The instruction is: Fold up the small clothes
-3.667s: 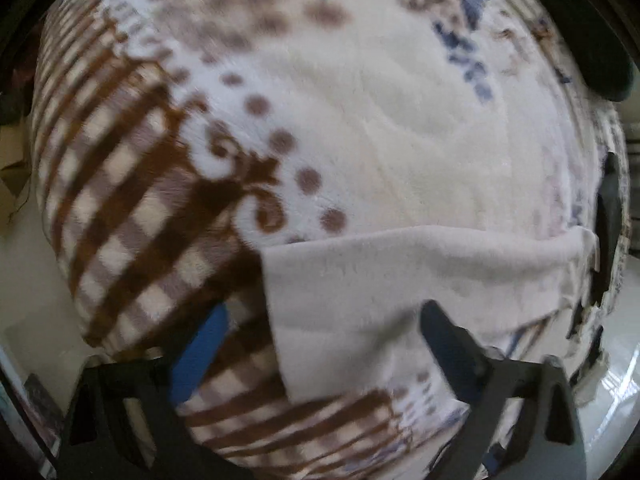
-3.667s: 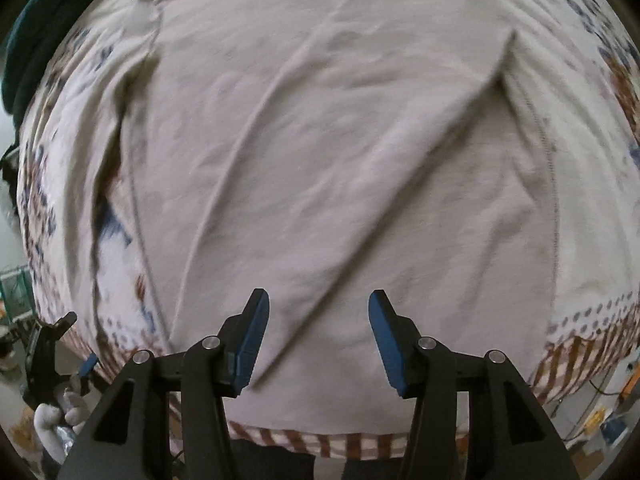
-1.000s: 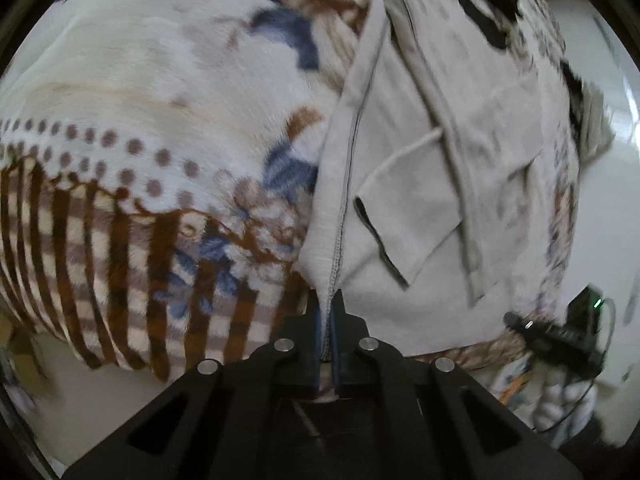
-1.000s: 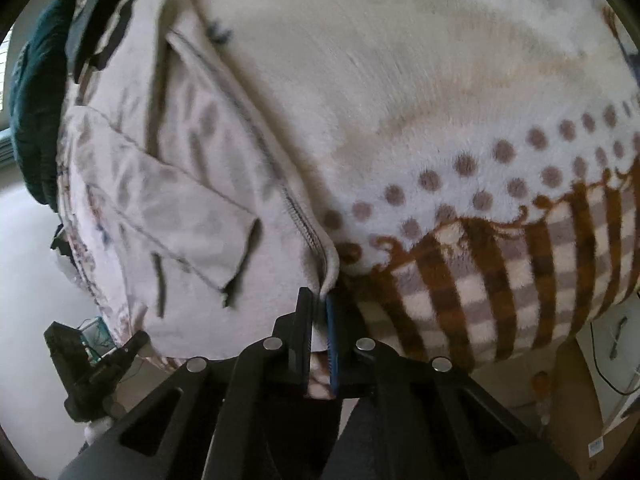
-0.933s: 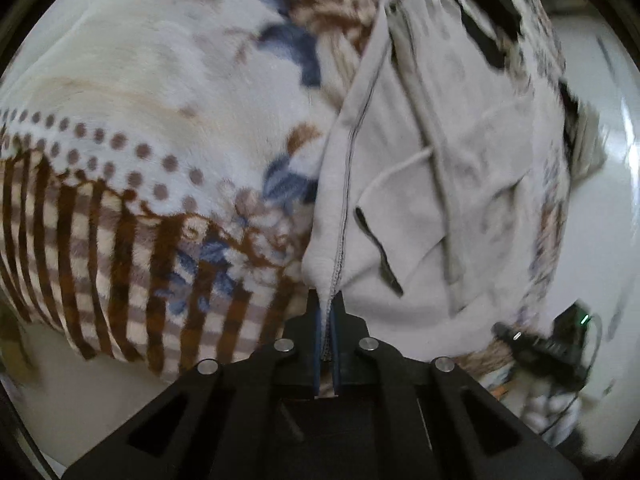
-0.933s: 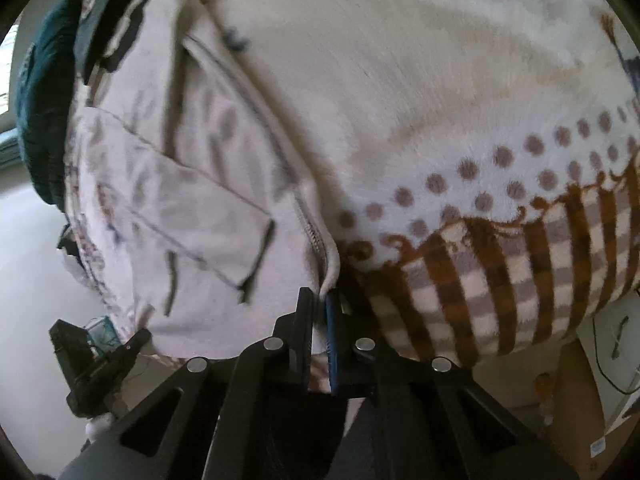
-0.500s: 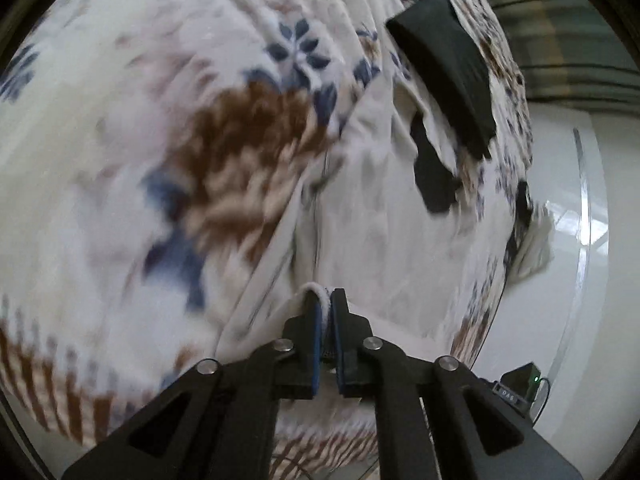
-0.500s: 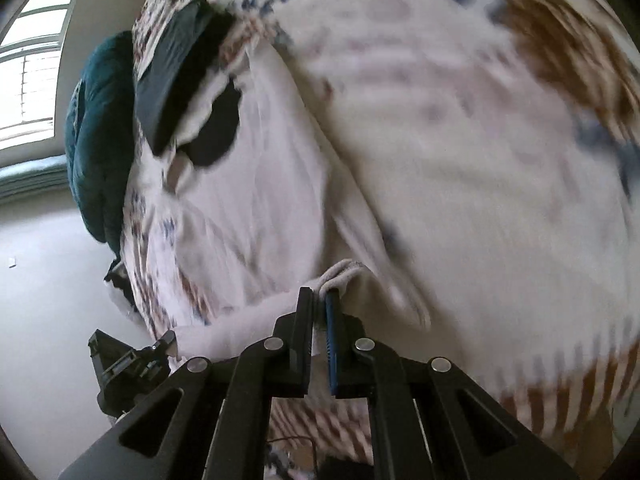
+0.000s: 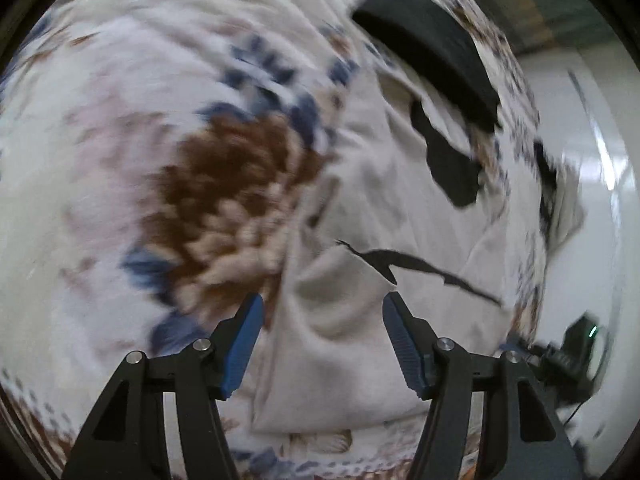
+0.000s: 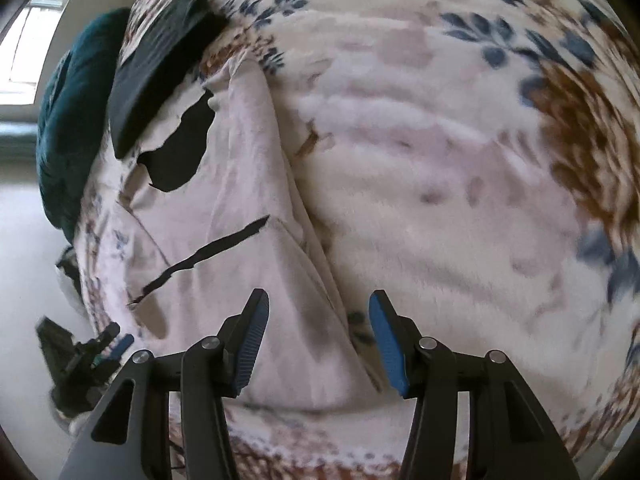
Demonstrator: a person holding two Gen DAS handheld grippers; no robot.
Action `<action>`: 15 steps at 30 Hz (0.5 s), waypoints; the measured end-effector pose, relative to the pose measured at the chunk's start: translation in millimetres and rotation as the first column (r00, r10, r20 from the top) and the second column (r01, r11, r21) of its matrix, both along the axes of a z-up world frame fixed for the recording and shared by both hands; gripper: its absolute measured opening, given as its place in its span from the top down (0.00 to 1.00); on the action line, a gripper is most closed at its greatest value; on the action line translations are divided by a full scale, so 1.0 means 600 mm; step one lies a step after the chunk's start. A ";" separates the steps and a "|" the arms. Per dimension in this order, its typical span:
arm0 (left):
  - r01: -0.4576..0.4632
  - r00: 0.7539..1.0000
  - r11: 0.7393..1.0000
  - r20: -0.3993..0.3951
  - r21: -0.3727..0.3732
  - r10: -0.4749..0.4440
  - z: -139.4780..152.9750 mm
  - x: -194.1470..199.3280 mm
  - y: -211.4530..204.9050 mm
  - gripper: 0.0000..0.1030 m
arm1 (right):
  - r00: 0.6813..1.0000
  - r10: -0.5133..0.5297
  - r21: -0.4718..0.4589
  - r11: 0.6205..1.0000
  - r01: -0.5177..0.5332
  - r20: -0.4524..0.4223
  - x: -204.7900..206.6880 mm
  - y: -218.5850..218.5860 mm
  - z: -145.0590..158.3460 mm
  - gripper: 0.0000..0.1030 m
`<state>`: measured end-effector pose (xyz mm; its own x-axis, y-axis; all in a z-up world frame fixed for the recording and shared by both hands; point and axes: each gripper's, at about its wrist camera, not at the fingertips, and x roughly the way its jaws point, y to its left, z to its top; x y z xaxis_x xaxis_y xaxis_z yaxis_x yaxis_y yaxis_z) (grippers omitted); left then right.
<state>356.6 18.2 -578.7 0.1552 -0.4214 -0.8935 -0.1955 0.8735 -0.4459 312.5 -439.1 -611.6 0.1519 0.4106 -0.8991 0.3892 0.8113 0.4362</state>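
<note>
A pale beige garment (image 9: 360, 320) lies folded over on the floral blanket (image 9: 140, 140). Its lower part is doubled up over the rest. My left gripper (image 9: 320, 344) is open and empty just above the folded edge at the garment's left side. In the right wrist view the garment (image 10: 248, 280) lies left of centre, and my right gripper (image 10: 316, 340) is open and empty over its right edge. Both sets of blue pads (image 10: 384, 336) are wide apart.
A folded black garment (image 9: 432, 44) lies beyond the beige one, also in the right wrist view (image 10: 160, 60). A dark teal fabric heap (image 10: 68, 120) sits at the bed's far edge. The other gripper shows at the left edge (image 10: 76, 352). White floor (image 9: 592, 140) lies beside the bed.
Both grippers carried the garment's hem up and over towards its far end, then opened and let it go. The hem now lies on the garment.
</note>
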 end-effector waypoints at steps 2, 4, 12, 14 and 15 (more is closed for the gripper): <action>0.026 1.000 0.999 0.000 0.043 -0.026 -0.014 0.012 -0.017 0.55 | 0.999 0.032 -0.015 0.999 -0.032 -0.002 0.019 0.012 -0.009 0.47; 0.040 0.999 0.997 0.003 0.059 -0.040 -0.022 0.021 -0.023 0.97 | 0.998 0.056 -0.034 0.998 -0.056 0.007 0.032 0.024 -0.013 0.70; -0.053 0.998 0.998 0.041 0.025 0.051 -0.009 0.030 0.032 0.97 | 0.998 0.027 -0.116 0.993 -0.020 0.061 0.054 0.018 0.010 0.96; -0.064 0.998 0.998 0.027 0.027 0.063 -0.017 0.032 0.039 0.97 | 0.998 0.013 -0.110 0.994 -0.007 0.056 0.062 0.011 0.008 0.96; -0.065 0.998 0.998 0.016 0.026 0.064 -0.023 0.034 0.040 0.97 | 0.999 0.013 -0.111 0.994 -0.007 0.053 0.065 0.010 0.006 0.96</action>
